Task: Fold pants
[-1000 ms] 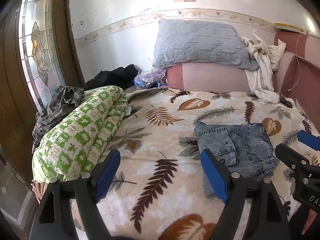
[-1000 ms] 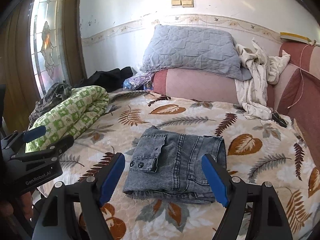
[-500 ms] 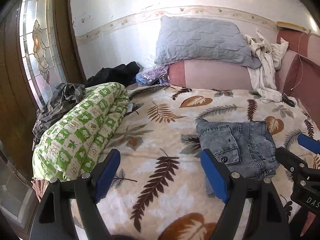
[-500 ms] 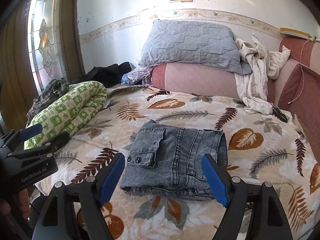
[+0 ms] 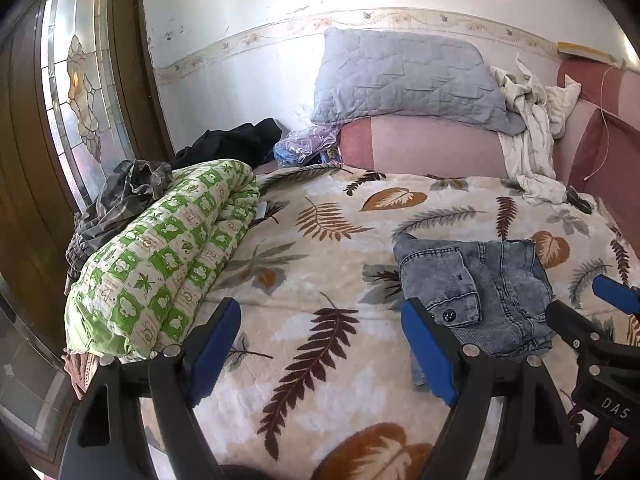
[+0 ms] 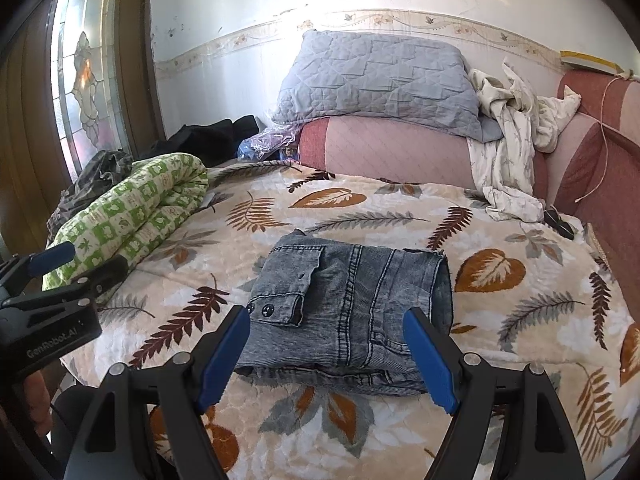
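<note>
to the left of your left gripper [image 5: 322, 354] lies a rolled green-checked quilt [image 5: 160, 264], its long edge running away from the left finger. both jaws of that gripper are spread wide with nothing between them, hanging over bare leaf-print blanket [image 5: 320, 248]; that open stretch runs ahead of the jaws to the pink headboard [image 5: 424, 146]. the folded grey denim pants [image 6: 352, 304] lie flat just ahead of your right gripper [image 6: 326, 354], between its spread, empty jaws and apart from both fingers. the near folded edge sits close to the blue pads [image 6: 430, 360], the buttoned pocket flap towards the left jaw. right of the pants, more bare blanket reaches the maroon side cushion [image 6: 600, 184].
</note>
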`<state>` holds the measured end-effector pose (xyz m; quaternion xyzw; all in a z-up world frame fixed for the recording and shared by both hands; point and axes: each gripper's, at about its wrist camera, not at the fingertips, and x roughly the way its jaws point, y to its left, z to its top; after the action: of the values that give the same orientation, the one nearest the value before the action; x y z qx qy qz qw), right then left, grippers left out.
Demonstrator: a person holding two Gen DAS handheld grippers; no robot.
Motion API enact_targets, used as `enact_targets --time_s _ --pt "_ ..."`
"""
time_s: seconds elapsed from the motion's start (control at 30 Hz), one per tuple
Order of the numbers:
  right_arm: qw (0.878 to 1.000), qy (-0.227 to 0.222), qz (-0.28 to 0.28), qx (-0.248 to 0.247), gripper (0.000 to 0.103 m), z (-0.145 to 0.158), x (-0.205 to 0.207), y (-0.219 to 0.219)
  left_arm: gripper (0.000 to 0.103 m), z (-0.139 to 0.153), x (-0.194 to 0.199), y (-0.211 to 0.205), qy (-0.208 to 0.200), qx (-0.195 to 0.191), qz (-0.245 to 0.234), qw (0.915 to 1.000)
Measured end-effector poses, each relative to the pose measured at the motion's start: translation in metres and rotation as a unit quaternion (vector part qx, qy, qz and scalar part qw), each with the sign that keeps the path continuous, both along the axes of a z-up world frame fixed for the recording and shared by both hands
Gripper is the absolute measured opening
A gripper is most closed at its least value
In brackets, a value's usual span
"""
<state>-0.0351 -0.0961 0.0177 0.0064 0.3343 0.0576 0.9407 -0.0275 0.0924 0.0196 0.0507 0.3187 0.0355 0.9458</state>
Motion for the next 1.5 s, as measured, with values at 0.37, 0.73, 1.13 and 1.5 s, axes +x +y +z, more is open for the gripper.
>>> enact_targets --time_s 0.37,0.73,1.13,1.5 --pt "1.0 -0.013 0.002 -0.004 0.082 0.008 -0.005 0.002 0.083 0.006 -0.006 0.001 -0.008 -0.006 0.003 0.9999" --pt "1.0 -0.017 0.002 -0.004 0.082 0.009 -0.005 0.002 0.083 0.007 -0.009 0.0 -0.008 -0.007 0.0 0.9999" --pt "1.0 -0.021 -0.004 -0.001 0.082 0.01 -0.005 -0.003 0.083 0.007 -0.01 -0.004 -0.006 -0.009 -0.009 0.9999" --pt "1.0 -0.02 -0.007 -0.001 0.082 0.008 -0.006 -0.004 0.083 0.005 -0.012 -0.01 -0.001 -0.007 -0.019 0.9998"
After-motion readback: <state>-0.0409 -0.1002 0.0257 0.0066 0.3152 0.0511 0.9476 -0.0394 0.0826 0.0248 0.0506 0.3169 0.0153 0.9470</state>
